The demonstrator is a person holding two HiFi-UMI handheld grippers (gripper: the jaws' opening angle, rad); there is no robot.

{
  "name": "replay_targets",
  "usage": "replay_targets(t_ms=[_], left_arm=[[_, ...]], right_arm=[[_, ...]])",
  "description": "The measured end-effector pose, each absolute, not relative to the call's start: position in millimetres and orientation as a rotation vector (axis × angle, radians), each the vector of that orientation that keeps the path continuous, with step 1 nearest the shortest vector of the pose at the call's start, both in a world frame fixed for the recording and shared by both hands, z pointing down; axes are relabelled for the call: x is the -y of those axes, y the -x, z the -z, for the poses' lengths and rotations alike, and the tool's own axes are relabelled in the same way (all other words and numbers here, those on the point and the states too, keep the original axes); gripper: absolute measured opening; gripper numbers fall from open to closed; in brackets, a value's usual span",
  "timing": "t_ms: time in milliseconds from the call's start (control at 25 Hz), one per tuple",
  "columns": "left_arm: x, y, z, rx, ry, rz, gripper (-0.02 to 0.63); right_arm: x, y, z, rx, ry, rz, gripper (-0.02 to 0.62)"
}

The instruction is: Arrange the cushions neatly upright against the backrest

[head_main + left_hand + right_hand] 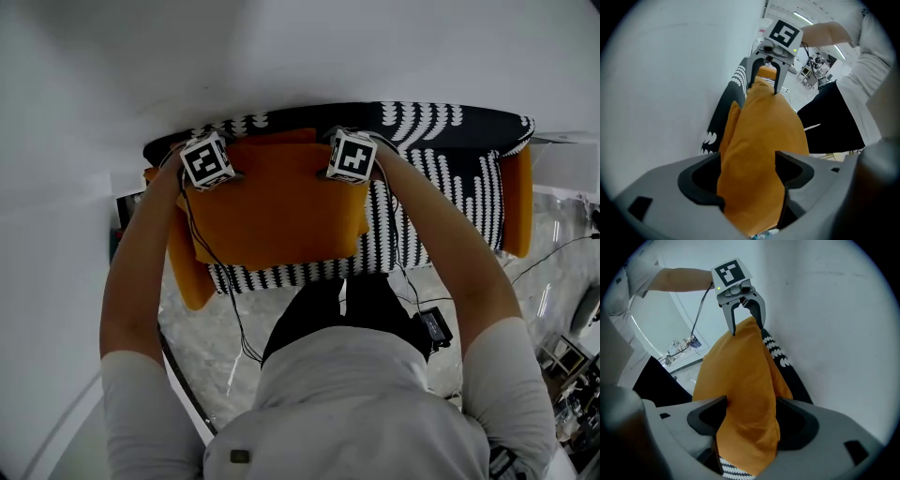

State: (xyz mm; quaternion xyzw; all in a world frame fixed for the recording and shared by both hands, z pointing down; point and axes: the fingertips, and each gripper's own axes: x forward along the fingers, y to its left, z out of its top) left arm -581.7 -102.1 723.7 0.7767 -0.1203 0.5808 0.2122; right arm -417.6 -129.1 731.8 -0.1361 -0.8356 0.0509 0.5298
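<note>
Left gripper (pixel 749 178): fingers (pixel 696 180) spread wide, top edge of the orange cushion (pixel 272 211) loose between them. Cushion stands against the sofa backrest (pixel 450 120), centre-left. Right gripper (pixel 750 420): same, wide, unclamped. Step judged: release. Next: lift clear without tipping it.

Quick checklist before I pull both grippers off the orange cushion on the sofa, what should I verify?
1. Left gripper released: ok, jaws apart with the orange cushion between them.
2. Right gripper released: ok, jaws apart around the same cushion's top edge.
3. Cushion upright: ok, it stands on edge.
4. Cushion flush against the backrest: cannot tell, another orange cushion sits behind it.
5. Left gripper's cable free: not ok, it hangs across the cushion's front and might drag it.
</note>
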Motion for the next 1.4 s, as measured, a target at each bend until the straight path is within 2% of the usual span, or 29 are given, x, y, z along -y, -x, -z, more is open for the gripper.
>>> replay_targets(t_ms=[480, 600, 760, 920, 1240, 1400], left_arm=[[91.2, 584.3, -770.4, 0.260, -2.078, -1.613, 0.353], [88.2, 583.8, -773.8, 0.253, -2.071, -1.600, 0.301], [85.2, 582.6, -771.0, 0.256, -2.092, -1.596, 0.190], [81.6, 581.3, -764.3, 0.278, -2.112, -1.615, 0.121], [64.1, 583.3, -741.6, 0.394, -2.088, -1.616, 0.068], [46.7, 582.0, -721.5, 0.437, -2.105, -1.567, 0.046]], right_arm=[[115.7, 425.6, -780.5, 1.921, 0.374, -0.301, 0.308], [111.5, 427.3, -783.9, 1.912, 0.384, -0.271, 0.263], [109.9, 428.4, -781.9, 1.933, 0.389, -0.211, 0.184], [105.1, 427.4, -778.5, 1.946, 0.389, -0.134, 0.129], [87.4, 418.6, -743.2, 1.960, 0.393, -0.032, 0.052], [70.4, 414.2, -722.4, 1.973, 0.404, -0.004, 0.044]])
